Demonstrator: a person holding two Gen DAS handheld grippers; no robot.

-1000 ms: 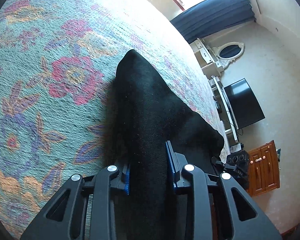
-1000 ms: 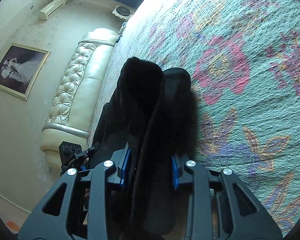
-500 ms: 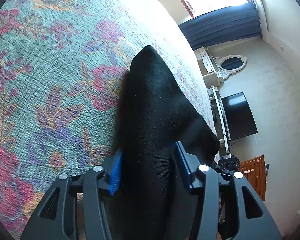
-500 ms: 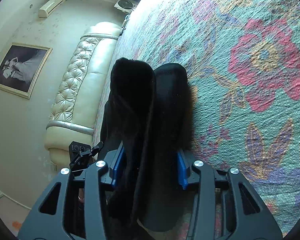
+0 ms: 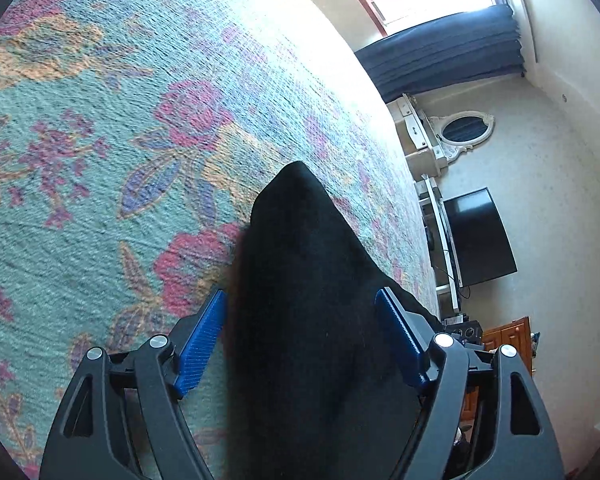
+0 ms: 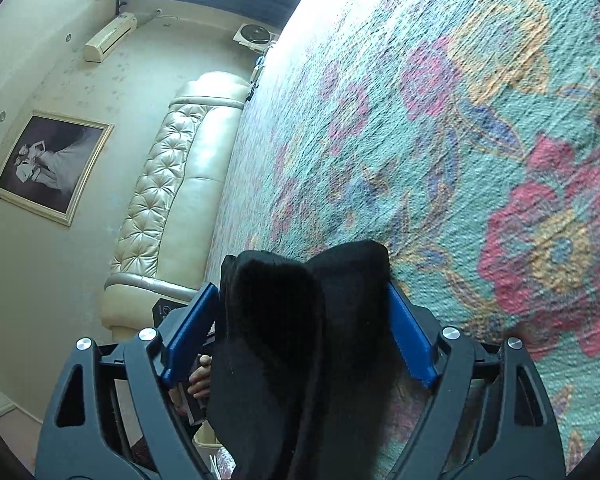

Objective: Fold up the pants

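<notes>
**Black pants lie between 2 opening grippers on a floral bedspread**

The pants are a matte black, slightly fuzzy cloth, lying on a woven bedspread of teal ground with pink, orange and violet flowers. In the left wrist view the cloth narrows to a rounded point ahead of the tool and widens toward the camera. In the right wrist view the pants show 2 thick rolled lobes side by side, with a soft crease between them.

The left gripper points down at the bed at a slant. Its jaws are opening: the ribbed blue pads stand wide, a gap shows beside the left one, and the cloth lies loose between them.

The right gripper points less steeply. Its jaws are opening too, with the blue pads splayed out to either side of the bundle, which sits between them; whether they still brush it I cannot tell. A person's fingers show below the left pad.
</notes>
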